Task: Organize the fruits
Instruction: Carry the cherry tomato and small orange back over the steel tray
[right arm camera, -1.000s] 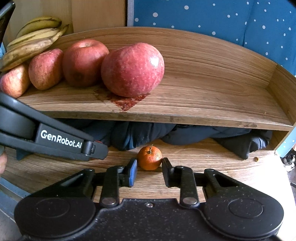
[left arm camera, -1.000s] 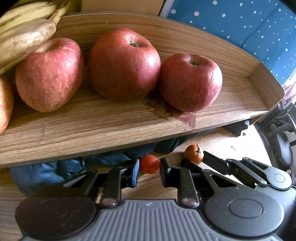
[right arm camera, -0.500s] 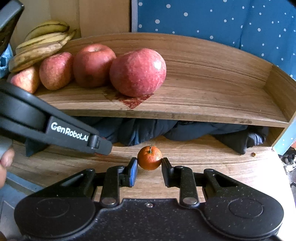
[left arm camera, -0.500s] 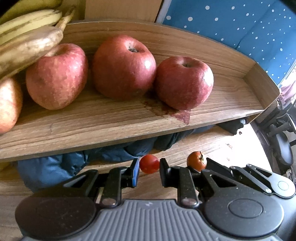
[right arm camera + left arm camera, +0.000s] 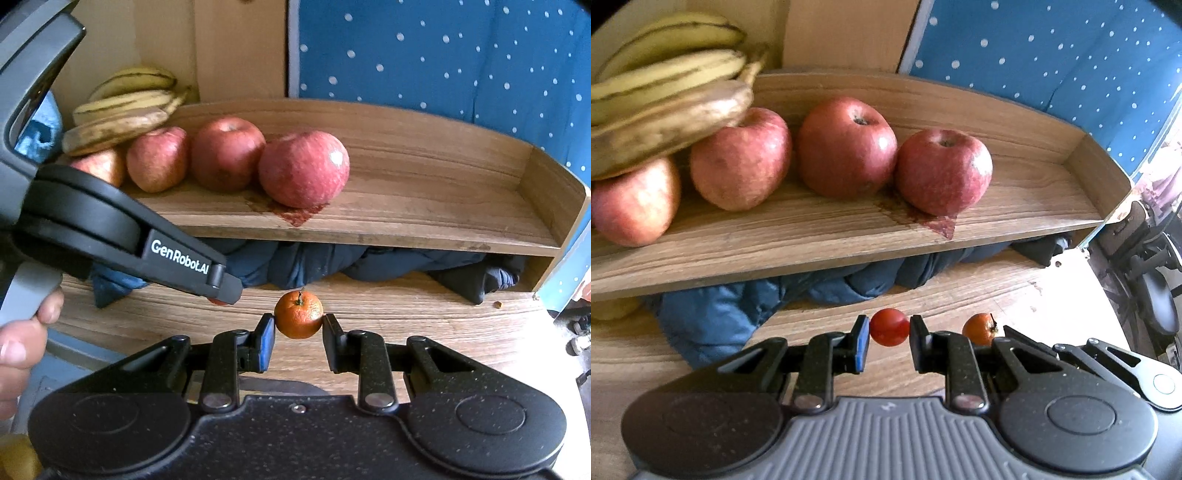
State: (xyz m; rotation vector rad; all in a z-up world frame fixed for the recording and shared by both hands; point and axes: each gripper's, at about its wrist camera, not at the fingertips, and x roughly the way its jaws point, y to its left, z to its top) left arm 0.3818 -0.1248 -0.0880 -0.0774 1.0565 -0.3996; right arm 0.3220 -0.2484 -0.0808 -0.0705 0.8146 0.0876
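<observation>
We count four apples (image 5: 846, 147) in a row on the shelf (image 5: 812, 236), filling the left and middle of both frames; three bananas (image 5: 665, 92) lie stacked at upper left, resting on the leftmost apples; there is one tomato (image 5: 889, 327) and one tangerine (image 5: 298, 314). The left gripper (image 5: 889, 332) is clenched on the tomato at lower centre of its frame, the pads pressing on both sides; the right gripper (image 5: 298, 325) is clenched on the tangerine at the centre of its frame; both fruits hang clear of the table (image 5: 406, 314) in front of the shelf. The left view alone shows the tomato whole, with the tangerine just to its right; the right view alone shows a hand (image 5: 22, 339) at lower left gripping the left gripper's handle; that gripper slants down from upper left. Both grippers tilt downward toward the blue cloth (image 5: 713, 314) bundled under the shelf.
</observation>
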